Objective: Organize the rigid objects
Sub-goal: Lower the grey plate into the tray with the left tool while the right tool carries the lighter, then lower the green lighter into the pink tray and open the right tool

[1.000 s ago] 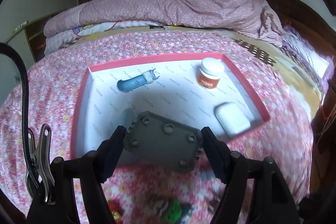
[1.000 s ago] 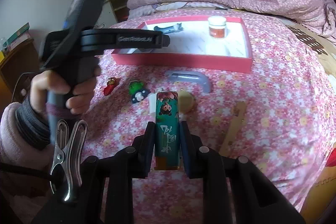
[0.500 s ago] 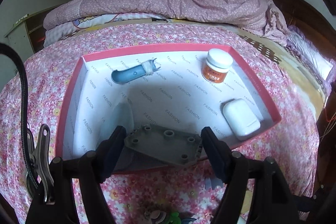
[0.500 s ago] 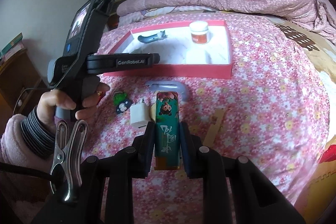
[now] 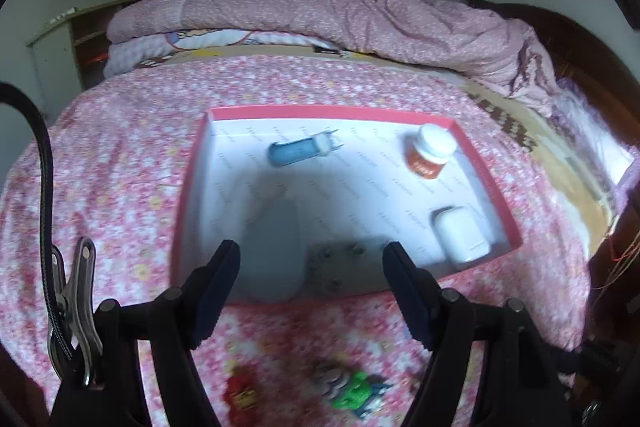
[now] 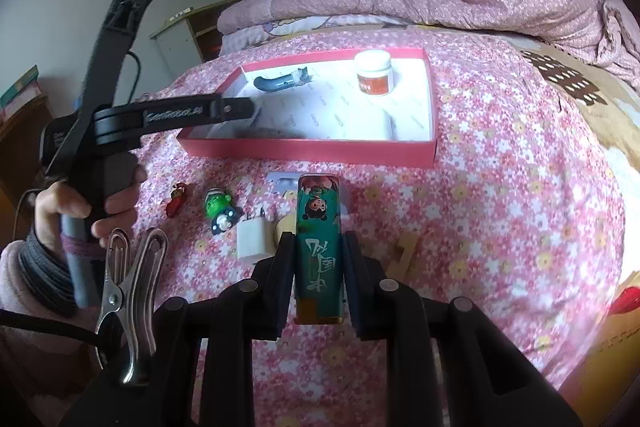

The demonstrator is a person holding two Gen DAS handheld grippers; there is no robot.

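A pink-rimmed box (image 5: 486, 183) lies on the flowered bedspread. Inside are a blue tool (image 5: 302, 151), an orange jar with a white lid (image 5: 430, 151), a white case (image 5: 460, 235) and a grey plate with holes (image 5: 340, 267) at the near wall. My left gripper (image 5: 310, 281) is open and empty just above that plate. My right gripper (image 6: 318, 259) is shut on a green tin with cartoon print (image 6: 319, 247), held above the bedspread in front of the box (image 6: 312, 149).
Loose on the bedspread before the box lie a red figure (image 6: 176, 199), a green figure (image 6: 219, 207), a white charger (image 6: 252, 239), a grey-blue handle (image 6: 282, 183) and a wooden piece (image 6: 406, 255). A rolled quilt (image 5: 320, 15) lies behind.
My left gripper has let go of the grey plate, which now lies in the box, and has pulled back. My right gripper still holds the tin and has drawn back a little.
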